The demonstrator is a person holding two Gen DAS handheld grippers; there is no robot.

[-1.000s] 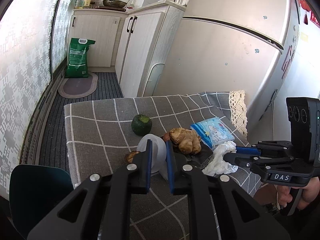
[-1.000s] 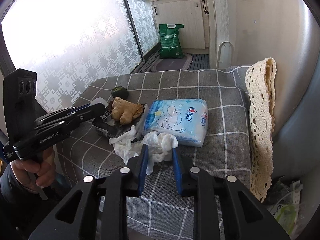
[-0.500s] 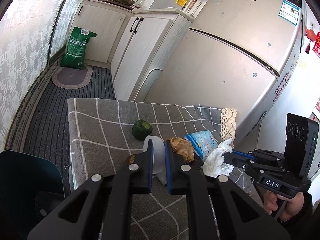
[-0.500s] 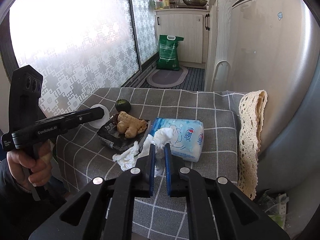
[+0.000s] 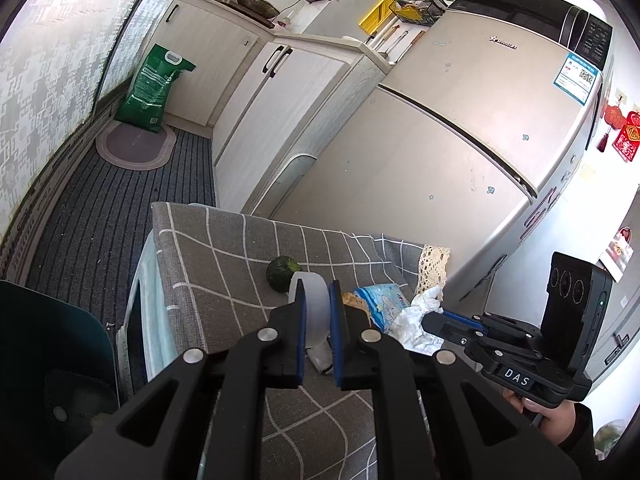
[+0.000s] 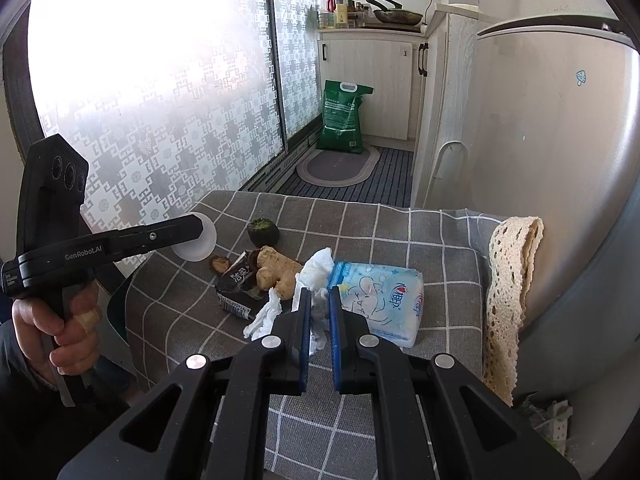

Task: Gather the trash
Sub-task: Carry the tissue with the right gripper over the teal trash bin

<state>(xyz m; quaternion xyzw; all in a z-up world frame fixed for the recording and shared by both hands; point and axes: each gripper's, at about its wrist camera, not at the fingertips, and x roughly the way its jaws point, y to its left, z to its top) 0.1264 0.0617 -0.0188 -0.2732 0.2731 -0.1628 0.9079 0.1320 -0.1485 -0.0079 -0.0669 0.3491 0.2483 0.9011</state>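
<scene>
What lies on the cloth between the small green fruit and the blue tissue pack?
In the right wrist view, a knob of ginger resting on a black wrapper lies between the green fruit and the tissue pack.

Bright daylight comes through the frosted patterned window (image 6: pixel 160 92) at nine o'clock. A silver fridge (image 5: pixel 460 152) stands at three o'clock, white cabinets (image 6: pixel 372 84) at twelve, above dark striped flooring (image 5: pixel 104 216).

2 close wrist views, shared table (image 5: pixel 224 264)
</scene>
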